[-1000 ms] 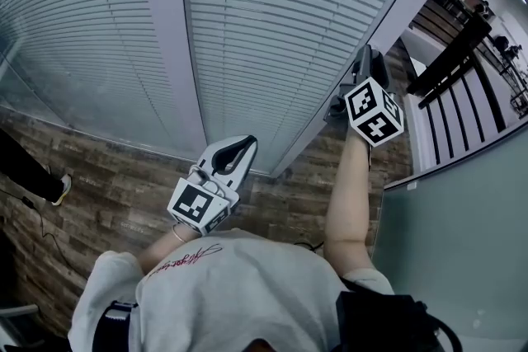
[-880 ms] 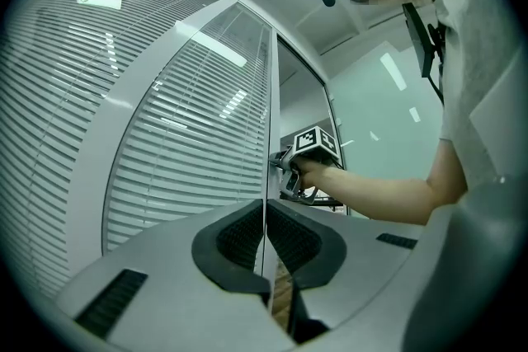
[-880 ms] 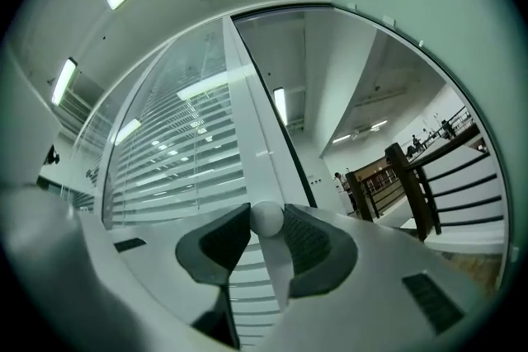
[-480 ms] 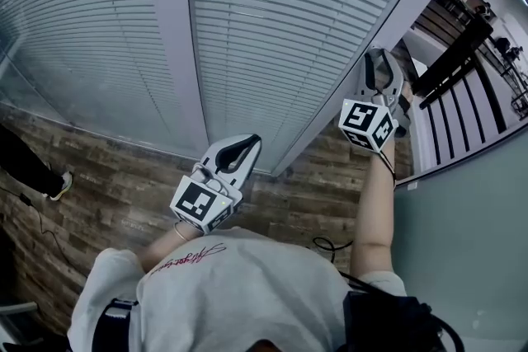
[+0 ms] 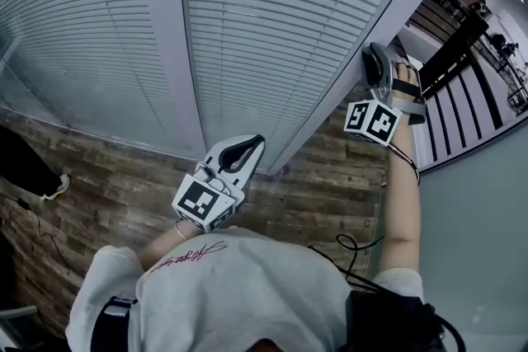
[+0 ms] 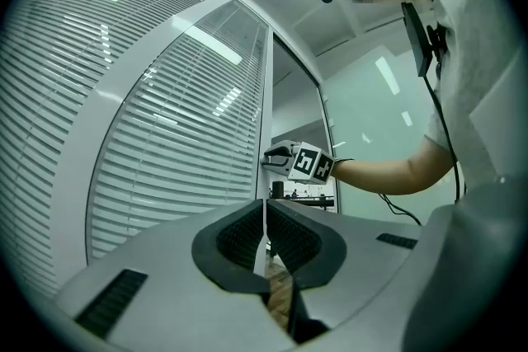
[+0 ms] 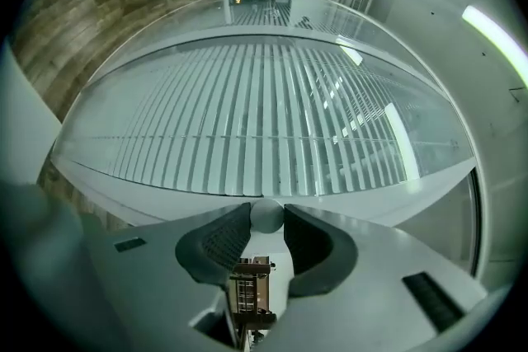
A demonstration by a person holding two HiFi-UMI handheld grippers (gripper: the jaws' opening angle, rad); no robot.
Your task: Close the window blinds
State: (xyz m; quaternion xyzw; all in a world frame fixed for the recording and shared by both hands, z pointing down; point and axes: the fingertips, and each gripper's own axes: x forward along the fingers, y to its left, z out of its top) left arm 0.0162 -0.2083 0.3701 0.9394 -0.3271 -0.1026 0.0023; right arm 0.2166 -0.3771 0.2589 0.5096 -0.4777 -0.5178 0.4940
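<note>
In right hand-held gripper: round knob.

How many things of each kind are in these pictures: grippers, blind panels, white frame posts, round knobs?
Grippers: 2, left gripper, right gripper
Blind panels: 2, left panel, middle panel
White frame posts: 2, left post, right post
Round knob: 1, between the right gripper's jaws
Total: 7
</note>
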